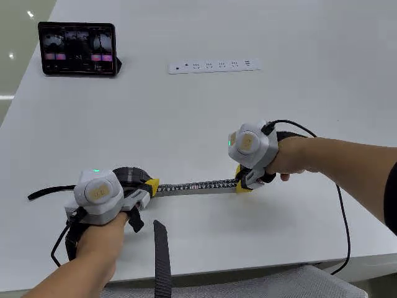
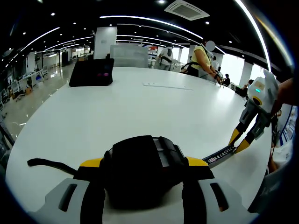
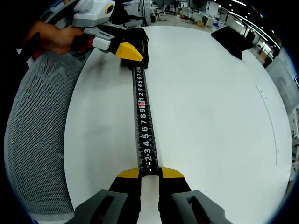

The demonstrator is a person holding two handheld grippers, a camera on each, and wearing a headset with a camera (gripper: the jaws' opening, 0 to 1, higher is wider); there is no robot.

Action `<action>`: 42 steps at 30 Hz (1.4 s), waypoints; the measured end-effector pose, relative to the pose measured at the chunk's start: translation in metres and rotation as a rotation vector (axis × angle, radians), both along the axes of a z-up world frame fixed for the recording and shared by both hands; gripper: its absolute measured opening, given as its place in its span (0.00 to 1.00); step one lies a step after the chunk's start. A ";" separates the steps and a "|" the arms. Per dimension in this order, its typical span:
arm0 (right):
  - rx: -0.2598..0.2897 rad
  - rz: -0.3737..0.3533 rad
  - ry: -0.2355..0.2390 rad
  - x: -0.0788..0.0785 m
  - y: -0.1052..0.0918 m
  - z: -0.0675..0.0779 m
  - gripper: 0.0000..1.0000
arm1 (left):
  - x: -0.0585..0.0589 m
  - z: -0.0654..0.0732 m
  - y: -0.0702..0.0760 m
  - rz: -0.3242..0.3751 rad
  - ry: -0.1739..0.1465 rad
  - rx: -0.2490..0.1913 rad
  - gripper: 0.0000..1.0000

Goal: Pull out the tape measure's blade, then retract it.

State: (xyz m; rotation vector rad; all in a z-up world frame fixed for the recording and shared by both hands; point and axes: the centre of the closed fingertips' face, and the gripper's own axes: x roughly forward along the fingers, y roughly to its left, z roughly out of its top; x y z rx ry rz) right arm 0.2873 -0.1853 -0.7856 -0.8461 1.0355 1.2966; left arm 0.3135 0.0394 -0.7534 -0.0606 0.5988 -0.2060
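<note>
I can't see the tip of the blade (image 3: 142,135), it's buried between the jaws of my right gripper (image 3: 149,173). My left gripper (image 2: 145,163) hides half the case (image 1: 131,175). The tablet (image 1: 77,48) screen is too small to read. The strap (image 1: 162,261) runs off the bottom edge.

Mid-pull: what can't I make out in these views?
Blade hook: right gripper view, covered by right gripper tips.
Case mouth: left gripper view, behind the case body.
Tablet screen: head view, too small.
Strap end: head view, cut by bottom edge.
</note>
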 end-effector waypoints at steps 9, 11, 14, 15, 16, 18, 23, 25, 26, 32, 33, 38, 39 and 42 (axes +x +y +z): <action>0.009 -0.007 0.005 0.000 0.004 0.000 0.10 | 0.001 0.000 0.000 0.001 -0.002 -0.001 0.63; 0.007 -0.007 0.005 0.000 0.005 0.000 0.10 | 0.001 0.000 0.000 0.000 0.000 -0.001 0.63; 0.004 -0.002 0.002 -0.001 0.006 0.000 0.10 | 0.001 0.001 0.000 0.000 -0.003 -0.003 0.63; 0.005 -0.004 0.003 -0.001 0.006 0.000 0.10 | 0.001 0.001 0.000 0.000 -0.003 -0.003 0.63; 0.005 -0.004 0.003 -0.001 0.007 0.000 0.10 | 0.001 0.001 0.000 0.000 -0.004 -0.003 0.63; 0.007 -0.003 0.003 -0.001 0.008 0.000 0.10 | 0.001 0.001 0.000 0.001 -0.006 -0.002 0.63; 0.010 -0.007 0.002 -0.001 0.010 0.000 0.10 | 0.001 0.000 0.000 0.000 -0.003 -0.003 0.63; 0.010 -0.004 0.001 -0.001 0.011 0.001 0.10 | 0.001 0.000 0.001 -0.001 -0.002 -0.003 0.63; 0.010 -0.003 0.002 -0.001 0.011 0.001 0.10 | 0.001 0.000 0.001 -0.001 -0.002 -0.003 0.63; 0.011 0.003 -0.003 -0.001 0.013 0.001 0.10 | 0.001 0.000 0.001 -0.001 -0.001 -0.003 0.63; 0.011 0.005 -0.004 -0.001 0.014 0.001 0.10 | 0.001 0.000 0.001 -0.001 0.000 -0.003 0.63; 0.010 0.022 0.001 -0.001 0.016 0.001 0.10 | 0.000 0.000 0.001 -0.001 0.001 -0.002 0.63; 0.007 0.024 0.002 -0.001 0.016 0.001 0.10 | 0.000 0.000 0.001 -0.001 0.001 -0.002 0.63; -0.001 0.034 0.005 -0.001 0.018 0.001 0.10 | 0.000 0.000 0.001 -0.001 0.003 -0.002 0.63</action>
